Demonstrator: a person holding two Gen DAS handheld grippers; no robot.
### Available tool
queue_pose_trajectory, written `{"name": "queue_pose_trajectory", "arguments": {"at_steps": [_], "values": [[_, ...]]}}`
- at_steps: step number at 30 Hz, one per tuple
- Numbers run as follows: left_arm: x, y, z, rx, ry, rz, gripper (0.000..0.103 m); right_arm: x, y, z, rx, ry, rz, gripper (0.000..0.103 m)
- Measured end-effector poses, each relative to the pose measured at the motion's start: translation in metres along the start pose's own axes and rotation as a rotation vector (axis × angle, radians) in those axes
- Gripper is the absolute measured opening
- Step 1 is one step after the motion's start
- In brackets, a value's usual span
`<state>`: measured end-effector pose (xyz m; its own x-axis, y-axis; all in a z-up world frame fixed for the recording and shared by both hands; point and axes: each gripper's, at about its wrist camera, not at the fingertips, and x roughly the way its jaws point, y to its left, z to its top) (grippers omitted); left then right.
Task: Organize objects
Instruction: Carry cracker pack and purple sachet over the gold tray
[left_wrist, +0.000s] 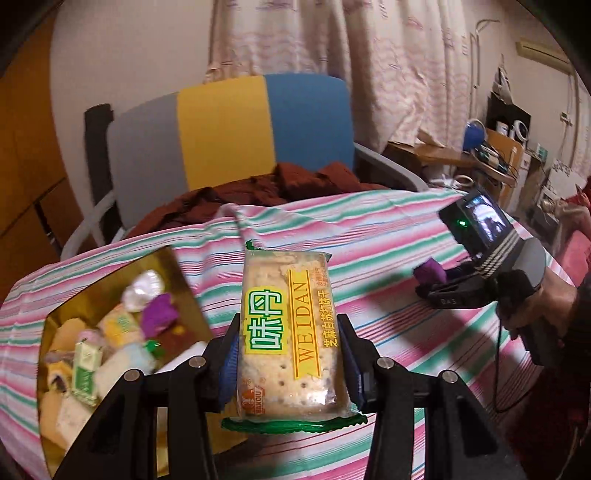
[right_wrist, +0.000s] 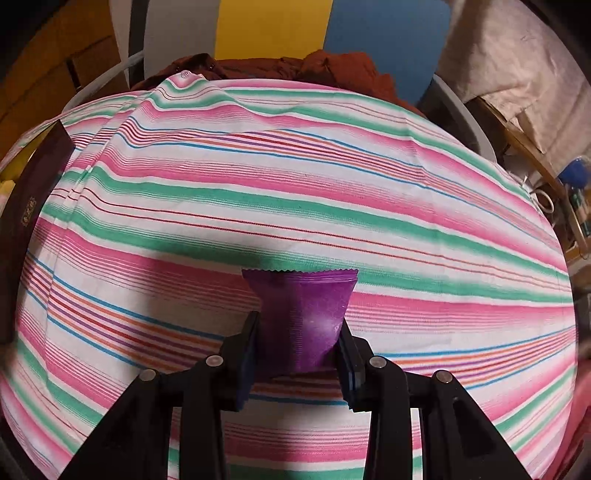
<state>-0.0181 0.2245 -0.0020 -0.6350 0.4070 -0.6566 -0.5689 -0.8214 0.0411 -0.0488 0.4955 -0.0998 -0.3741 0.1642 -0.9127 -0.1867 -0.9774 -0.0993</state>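
Left gripper (left_wrist: 290, 354) clamped on a cracker packet (left_wrist: 288, 332), fingers pressing both long sides; packet marked WEIDAN, green crimped seal at its near end, held lengthwise along the fingers above the striped cloth (left_wrist: 369, 236) that covers the tabletop. At 9 o'clock from the packet, a gold-lined box (left_wrist: 173, 273) sits on the cloth with its lid off, holding mixed wrapped snacks: one purple wrapper (left_wrist: 159, 314), a silvery one, green-and-white packets, pale yellow ones. At 3 o'clock in the left wrist view, the right gripper (left_wrist: 430, 275) is carried by a hand (left_wrist: 539, 306), a small lit screen on its back; a purple pouch (left_wrist: 430, 273) shows at its tip. Right wrist view confirms: right gripper (right_wrist: 299, 332) closed on the purple pouch (right_wrist: 304, 314), fingers pinching its lower half, serrated top edge flaring free, pouch off the cloth (right_wrist: 295, 166) with shadow beneath it. Dark side of the box (right_wrist: 33, 206) at 9 o'clock of that view, well apart from the pouch. Beyond the tabletop at 12 o'clock, a chair (left_wrist: 221, 125) with grey, yellow and blue back panels, rust-brown fabric (left_wrist: 295, 184) heaped on its seat. Curtain (left_wrist: 369, 55) behind.
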Motion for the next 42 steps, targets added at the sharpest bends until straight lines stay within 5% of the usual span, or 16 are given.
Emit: {"name": "queue_pose_trajectory", "arguments": {"at_steps": [6,13,23,30,42], "values": [[-0.005,0.028,-0.009,-0.057,0.005,0.035,0.047,-0.01,0.03,0.001,-0.008,0.027,0.027,0.037],[-0.014,0.059,-0.021,-0.125,-0.001,0.053,0.047,-0.055,0.081,0.011,-0.012,-0.081,0.156,0.037],[-0.034,0.154,-0.05,-0.355,0.003,0.125,0.047,-0.114,0.177,0.012,-0.119,-0.214,0.361,0.037],[-0.053,0.206,-0.071,-0.481,-0.006,0.186,0.047,-0.122,0.233,0.003,-0.183,-0.219,0.454,0.037],[-0.046,0.204,-0.063,-0.494,0.004,0.118,0.047,-0.11,0.267,-0.007,-0.215,-0.18,0.495,0.038]]}}
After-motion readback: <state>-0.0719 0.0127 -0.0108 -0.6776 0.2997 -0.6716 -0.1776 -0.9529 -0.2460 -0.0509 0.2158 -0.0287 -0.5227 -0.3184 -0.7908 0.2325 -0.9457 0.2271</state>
